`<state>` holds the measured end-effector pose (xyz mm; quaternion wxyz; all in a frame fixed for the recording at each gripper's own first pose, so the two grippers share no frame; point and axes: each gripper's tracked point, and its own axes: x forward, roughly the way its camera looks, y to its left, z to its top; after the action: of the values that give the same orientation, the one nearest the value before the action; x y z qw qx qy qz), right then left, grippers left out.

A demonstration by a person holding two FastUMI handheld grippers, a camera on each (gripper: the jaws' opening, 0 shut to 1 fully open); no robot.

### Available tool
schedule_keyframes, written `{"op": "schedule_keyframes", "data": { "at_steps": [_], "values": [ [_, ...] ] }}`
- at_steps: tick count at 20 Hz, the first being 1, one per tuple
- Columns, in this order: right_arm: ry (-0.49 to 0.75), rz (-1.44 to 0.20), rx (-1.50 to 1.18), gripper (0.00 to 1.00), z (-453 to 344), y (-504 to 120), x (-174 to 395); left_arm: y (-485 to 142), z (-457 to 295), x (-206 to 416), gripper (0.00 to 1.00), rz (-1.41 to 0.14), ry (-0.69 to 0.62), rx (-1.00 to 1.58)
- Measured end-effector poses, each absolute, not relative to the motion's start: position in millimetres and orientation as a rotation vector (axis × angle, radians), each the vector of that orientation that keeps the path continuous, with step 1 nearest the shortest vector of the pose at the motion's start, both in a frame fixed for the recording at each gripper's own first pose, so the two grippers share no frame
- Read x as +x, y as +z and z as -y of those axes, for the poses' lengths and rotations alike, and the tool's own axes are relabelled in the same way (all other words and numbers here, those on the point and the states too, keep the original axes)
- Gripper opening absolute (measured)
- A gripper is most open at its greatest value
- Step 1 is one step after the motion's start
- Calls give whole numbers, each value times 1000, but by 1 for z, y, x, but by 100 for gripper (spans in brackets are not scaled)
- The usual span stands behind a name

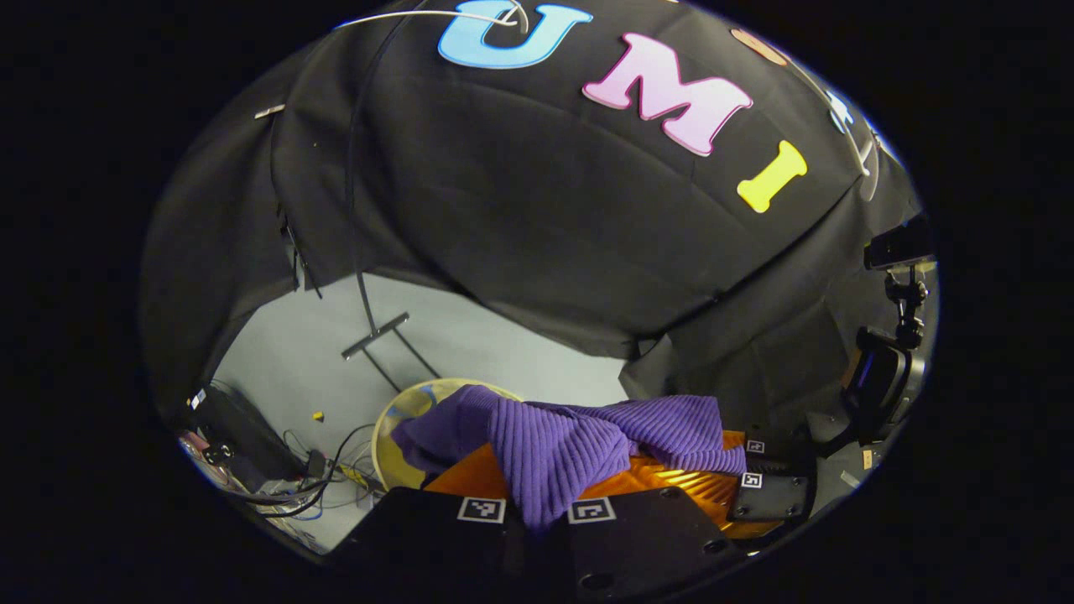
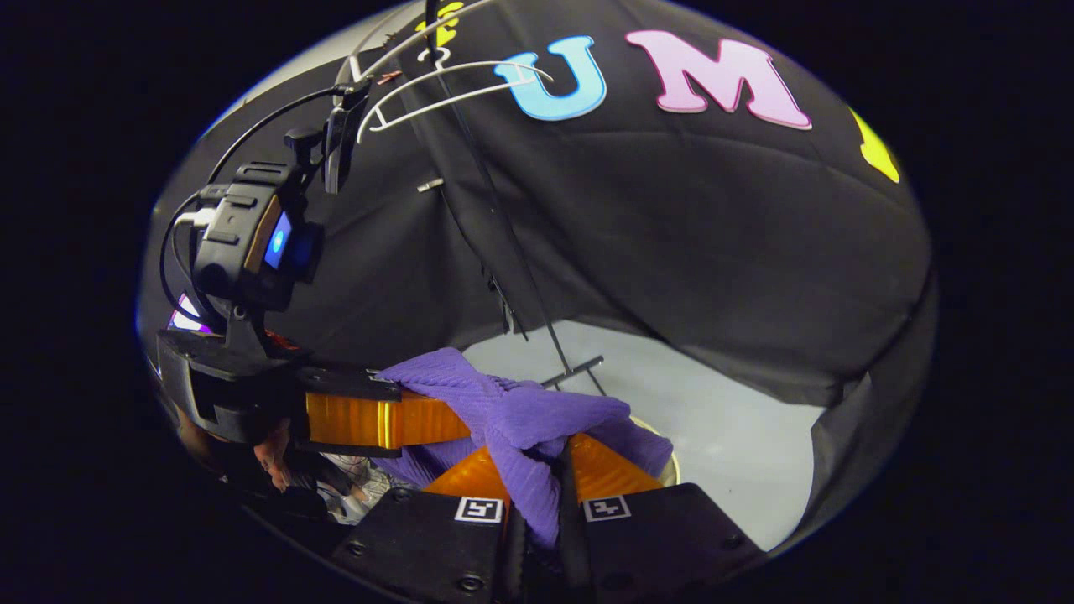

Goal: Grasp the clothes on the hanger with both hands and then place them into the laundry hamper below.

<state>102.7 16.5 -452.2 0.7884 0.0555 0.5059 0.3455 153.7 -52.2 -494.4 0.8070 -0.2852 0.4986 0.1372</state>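
Purple ribbed knit garment (image 1: 554, 445) pinched by both my tongs, L (image 1: 537, 512) & R (image 2: 537, 503), spread betw. them to drop into round yellow hamper (image 1: 394, 419) below.

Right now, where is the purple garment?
Off the white hanger, the purple garment is pinched between both grippers, left gripper and right gripper, just above the hamper's yellow rim.

The left gripper (image 1: 537, 512) is closed on cloth. The right gripper (image 2: 537, 512) is likewise closed, the left one lying at its nine o'clock.
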Motion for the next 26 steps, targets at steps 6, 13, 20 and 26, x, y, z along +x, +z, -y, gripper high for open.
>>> {"op": "schedule_keyframes", "data": {
  "at_steps": [6, 13, 20, 26],
  "values": [
    [699, -1175, 126, 20, -15, -464, 93, -511, 61, 139, 12, -1127, 281, -661],
    [683, -1227, 87, 20, -12, -479, 87, -509, 62, 137, 12, -1158, 274, -673],
    [674, -1248, 12, 38, 1, -486, 84, -519, 65, 133, 11, -1210, 305, -711],
    [616, -1239, -9, 99, 23, -493, 93, -517, 40, 115, 92, -1180, 374, -717]
  ]
}}
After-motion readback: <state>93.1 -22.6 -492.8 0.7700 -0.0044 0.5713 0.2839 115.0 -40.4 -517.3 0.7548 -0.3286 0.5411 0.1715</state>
